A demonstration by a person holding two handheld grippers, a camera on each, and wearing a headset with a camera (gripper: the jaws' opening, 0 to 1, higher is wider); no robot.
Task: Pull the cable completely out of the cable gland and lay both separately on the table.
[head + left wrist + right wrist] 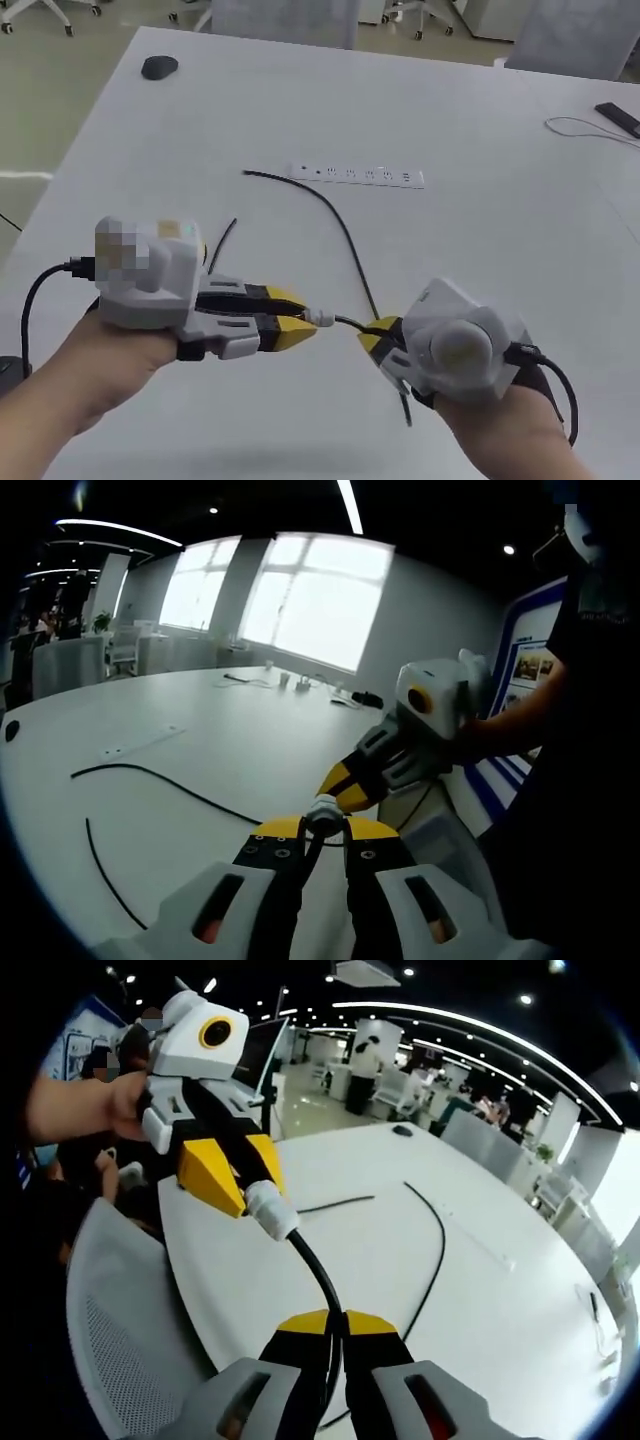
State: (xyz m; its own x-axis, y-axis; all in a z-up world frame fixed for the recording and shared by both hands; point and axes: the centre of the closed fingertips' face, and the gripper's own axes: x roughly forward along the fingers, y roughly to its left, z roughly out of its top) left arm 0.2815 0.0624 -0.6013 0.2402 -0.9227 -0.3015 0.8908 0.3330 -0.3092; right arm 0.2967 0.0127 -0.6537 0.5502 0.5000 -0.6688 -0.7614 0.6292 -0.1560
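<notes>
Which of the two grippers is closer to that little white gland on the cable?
Left. The left gripper is shut on the gland itself; the right gripper clamps the cable a short way off, apart from the gland.

1. the left gripper (305, 328) is seen at lower left of the head view and the right gripper (372, 335) at lower right, tip to tip over the near part of the table (480, 230).
2. the cable gland (320, 319) is clamped between the left jaws, at lower centre.
3. the cable (340, 225) is led from the gland into the right jaws, which are closed on it, and is laid up the table toward upper centre.
4. a power strip (357, 175) is placed just behind the cable's far end, and a mouse (159, 67) at upper left.
</notes>
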